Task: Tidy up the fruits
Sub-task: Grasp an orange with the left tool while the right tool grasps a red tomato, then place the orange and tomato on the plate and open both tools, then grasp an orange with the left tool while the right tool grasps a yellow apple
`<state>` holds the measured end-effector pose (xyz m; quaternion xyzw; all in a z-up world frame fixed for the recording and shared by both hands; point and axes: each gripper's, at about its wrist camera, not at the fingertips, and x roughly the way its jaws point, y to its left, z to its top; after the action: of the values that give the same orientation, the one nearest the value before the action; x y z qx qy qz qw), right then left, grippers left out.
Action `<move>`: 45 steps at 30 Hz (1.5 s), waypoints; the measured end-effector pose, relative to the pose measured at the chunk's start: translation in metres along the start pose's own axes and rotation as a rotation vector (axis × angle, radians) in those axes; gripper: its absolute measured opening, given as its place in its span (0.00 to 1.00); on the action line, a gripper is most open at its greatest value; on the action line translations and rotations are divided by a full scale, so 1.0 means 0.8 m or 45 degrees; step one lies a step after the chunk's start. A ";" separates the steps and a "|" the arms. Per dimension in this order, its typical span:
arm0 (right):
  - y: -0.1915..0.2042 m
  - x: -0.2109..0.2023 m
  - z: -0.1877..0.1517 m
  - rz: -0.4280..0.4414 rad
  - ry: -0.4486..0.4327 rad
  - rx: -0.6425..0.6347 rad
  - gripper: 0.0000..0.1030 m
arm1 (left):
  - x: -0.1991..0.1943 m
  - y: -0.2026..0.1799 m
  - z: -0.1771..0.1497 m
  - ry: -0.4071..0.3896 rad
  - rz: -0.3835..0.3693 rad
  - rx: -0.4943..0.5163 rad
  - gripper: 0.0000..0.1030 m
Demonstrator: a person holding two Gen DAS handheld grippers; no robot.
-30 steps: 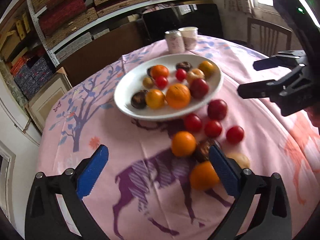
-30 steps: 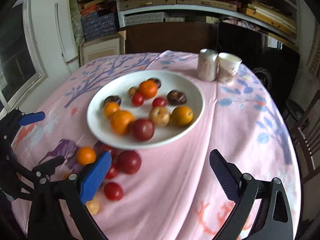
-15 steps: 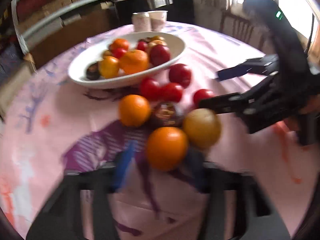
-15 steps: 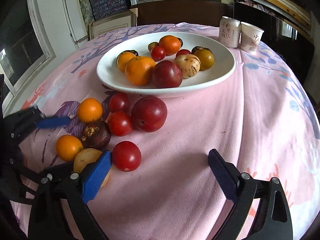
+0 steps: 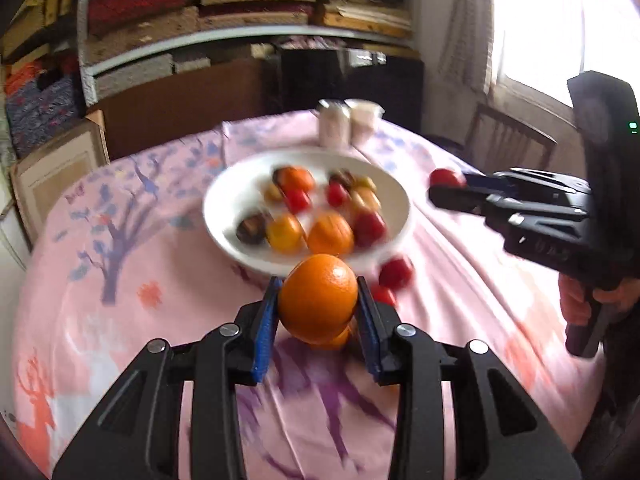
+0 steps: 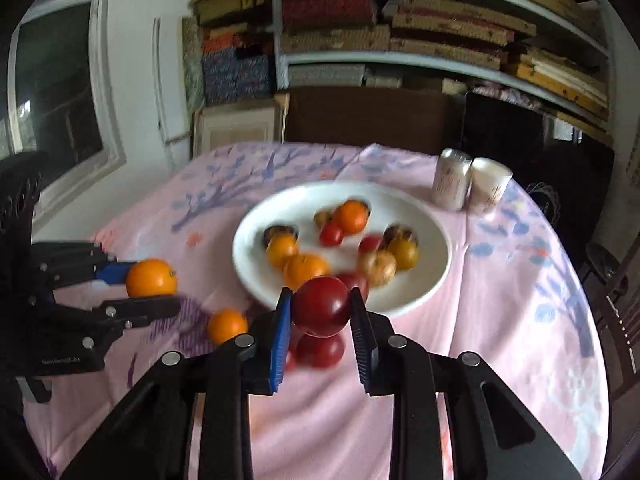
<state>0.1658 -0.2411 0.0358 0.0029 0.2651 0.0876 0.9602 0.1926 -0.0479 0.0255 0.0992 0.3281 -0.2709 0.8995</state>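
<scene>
Pink tablecloth with tree print, can touching paper cup — stacked shelves behind

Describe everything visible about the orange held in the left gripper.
The orange is round, bright, with dimpled, slightly glossy peel and a small mark on its side in the right wrist view. The left gripper holds it clear of the pink tablecloth, blue pads pressing both sides. It hangs just short of the white plate, touching nothing else.

We saw daylight glaring white from the window at one o'clock, washing out detail. The plate and its fruit were motion-blurred; fisheye bending curved the shelves, corners vignetted black.
</scene>
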 end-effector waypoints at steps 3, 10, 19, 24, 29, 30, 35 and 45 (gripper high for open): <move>-0.036 0.051 0.045 -0.037 0.025 0.118 0.28 | 0.043 0.019 0.058 -0.001 0.058 -0.049 0.34; -0.077 0.203 0.067 -0.112 0.257 0.233 0.28 | 0.172 0.090 0.112 0.076 0.212 -0.279 0.34; -0.084 0.159 0.055 -0.071 0.158 0.188 0.96 | 0.161 0.108 0.089 0.081 0.302 -0.344 0.96; -0.082 0.059 0.011 0.041 0.145 0.221 0.97 | 0.079 0.074 0.056 0.031 0.166 -0.296 0.96; -0.005 -0.010 -0.074 0.202 0.269 0.147 0.97 | 0.052 0.002 -0.010 0.133 0.082 -0.041 0.96; 0.011 -0.016 -0.085 0.212 0.277 0.118 0.96 | 0.053 -0.010 -0.019 0.145 0.089 0.002 0.96; 0.038 -0.019 -0.121 0.138 0.334 0.037 0.96 | 0.070 -0.009 -0.042 0.229 0.126 -0.018 0.95; 0.063 0.015 -0.138 0.220 0.473 -0.009 0.91 | 0.096 0.008 -0.050 0.236 -0.038 -0.086 0.74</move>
<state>0.1114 -0.1937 -0.0626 0.0060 0.4360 0.1694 0.8838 0.2237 -0.0603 -0.0544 0.0885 0.4203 -0.2628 0.8640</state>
